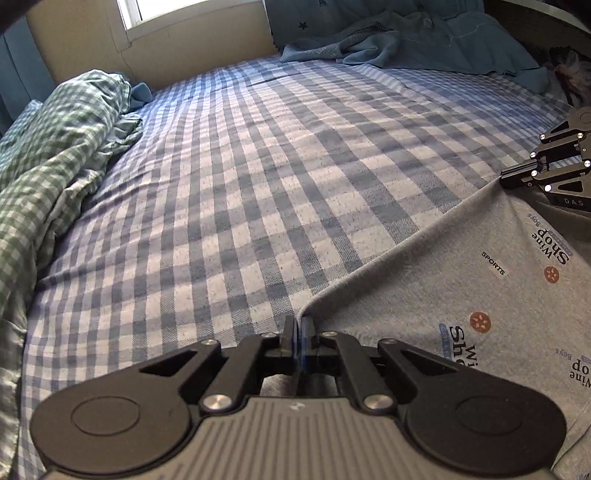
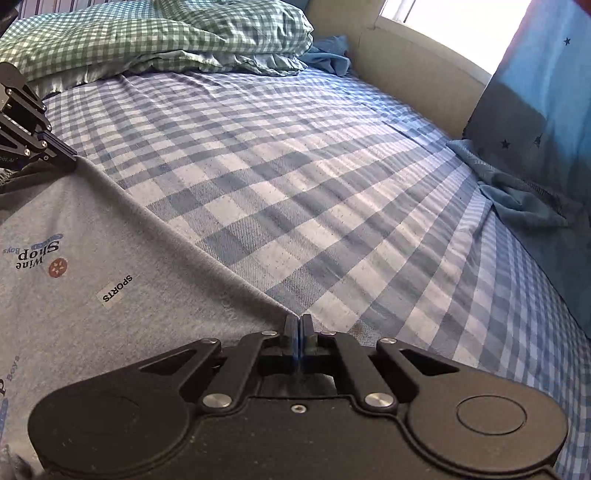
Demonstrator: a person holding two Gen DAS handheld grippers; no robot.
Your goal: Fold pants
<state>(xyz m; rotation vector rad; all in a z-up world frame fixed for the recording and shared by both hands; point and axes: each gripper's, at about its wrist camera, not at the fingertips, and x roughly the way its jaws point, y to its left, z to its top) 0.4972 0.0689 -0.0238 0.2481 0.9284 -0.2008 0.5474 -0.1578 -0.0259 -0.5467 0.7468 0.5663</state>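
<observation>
Grey pants (image 1: 461,280) printed with "Wine Shop" and "SPORTS" lie on the blue checked bed sheet (image 1: 258,184). In the left wrist view my left gripper (image 1: 300,323) is shut on one corner of the pants' edge. My right gripper (image 1: 504,177) pinches the far corner at the right. In the right wrist view my right gripper (image 2: 297,319) is shut on its corner of the pants (image 2: 92,236), and the left gripper (image 2: 72,159) holds the other at the upper left. The edge runs taut and straight between the two grips.
A green checked quilt (image 1: 55,147) is bunched at the bed's left side, also the quilt (image 2: 147,37) at the top. A rumpled blue blanket (image 1: 406,40) and a dark blue star-print cushion (image 2: 535,129) lie at the far end below a window (image 1: 184,11). Bare sheet (image 2: 314,184) stretches ahead.
</observation>
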